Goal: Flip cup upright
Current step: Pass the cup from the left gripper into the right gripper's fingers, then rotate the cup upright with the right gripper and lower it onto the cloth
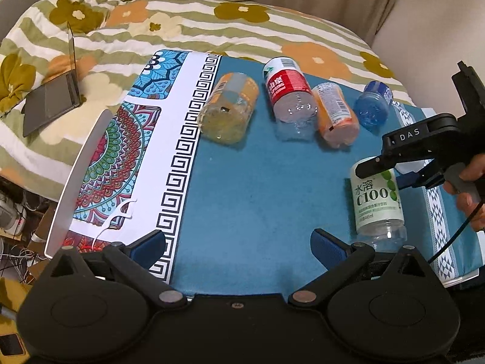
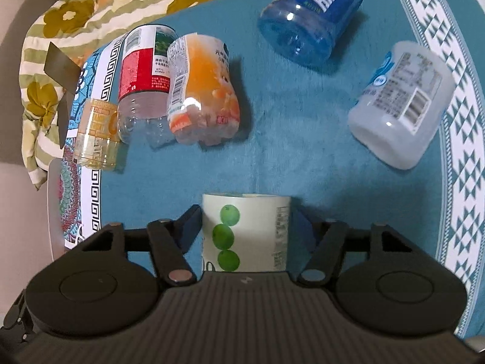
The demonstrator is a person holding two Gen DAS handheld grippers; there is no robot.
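Note:
A white cut-bottle cup with green fruit on its label (image 2: 245, 233) sits between my right gripper's (image 2: 246, 226) blue pads, which close on its sides. In the left wrist view the same cup (image 1: 377, 200) stands nearly vertical on the blue mat, clear base down, with the right gripper (image 1: 391, 166) clamped near its top. My left gripper (image 1: 238, 247) is open and empty, low over the mat's near edge, left of the cup.
Other cups lie on their sides on the blue mat (image 1: 257, 182): yellow (image 1: 229, 107), red-labelled (image 1: 291, 94), orange (image 1: 335, 113), blue (image 1: 372, 104), and a white one (image 2: 400, 106). A laptop (image 1: 51, 100) lies on the flowered quilt at left.

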